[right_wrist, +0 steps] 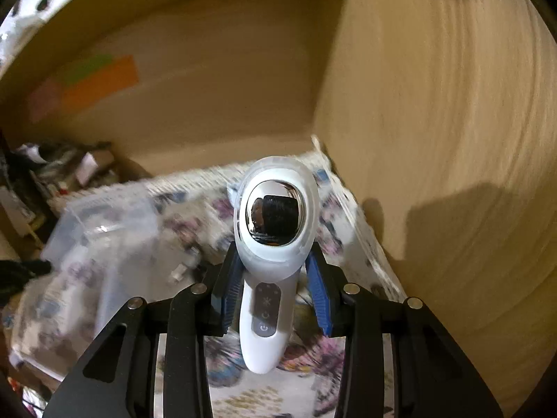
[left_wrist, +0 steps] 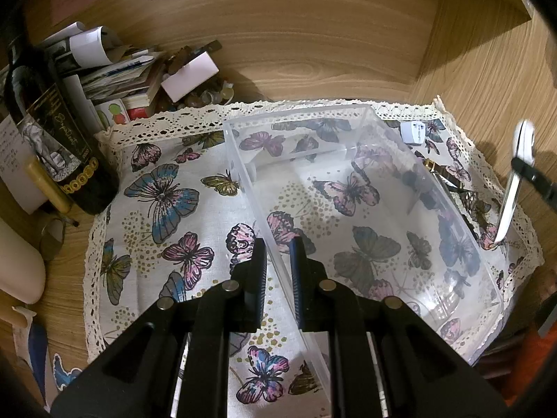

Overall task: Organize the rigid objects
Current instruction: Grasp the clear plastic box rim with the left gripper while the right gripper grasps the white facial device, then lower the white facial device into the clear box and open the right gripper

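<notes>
A clear plastic box (left_wrist: 365, 216) sits on a butterfly cloth (left_wrist: 167, 209) whose lace edge runs close to a wooden wall at the back and right; a dark bottle (left_wrist: 52, 132) and a heap of papers (left_wrist: 115, 69) crowd the left corner. The left gripper (left_wrist: 278, 254) is clamped on the box's near wall, one finger inside and one outside. The right gripper (right_wrist: 275, 278) grips a white handheld device (right_wrist: 271, 244) by its neck — lifted clear above the cloth, just beside the right wall.
</notes>
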The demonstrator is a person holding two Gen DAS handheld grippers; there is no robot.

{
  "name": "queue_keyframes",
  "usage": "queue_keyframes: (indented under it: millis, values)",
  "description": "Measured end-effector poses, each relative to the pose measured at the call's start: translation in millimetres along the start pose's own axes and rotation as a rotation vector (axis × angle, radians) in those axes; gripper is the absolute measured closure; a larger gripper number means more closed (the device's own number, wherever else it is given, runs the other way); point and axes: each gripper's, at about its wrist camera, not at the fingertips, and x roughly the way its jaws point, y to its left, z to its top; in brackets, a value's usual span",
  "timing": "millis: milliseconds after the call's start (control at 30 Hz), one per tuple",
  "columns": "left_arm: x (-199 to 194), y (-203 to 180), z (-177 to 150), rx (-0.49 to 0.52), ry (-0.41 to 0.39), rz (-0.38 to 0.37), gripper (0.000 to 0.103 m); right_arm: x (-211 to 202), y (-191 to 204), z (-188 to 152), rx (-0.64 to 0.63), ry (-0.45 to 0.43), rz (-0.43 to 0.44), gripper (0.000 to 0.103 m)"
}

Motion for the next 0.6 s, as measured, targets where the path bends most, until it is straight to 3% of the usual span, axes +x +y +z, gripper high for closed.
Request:
queue_keyframes:
  millis: [333, 600]
  values:
    - [-1, 3, -2, -0.021, -0.021, -0.028, 0.089, -27, 63, 33, -0.138, -0.119, 0.142, 0.070]
    - [-2, 4, -4, -0.013, -0.034, -0.034, 0.089, -19, 113, 38, -0.232, -0.098, 0.253, 0.070]
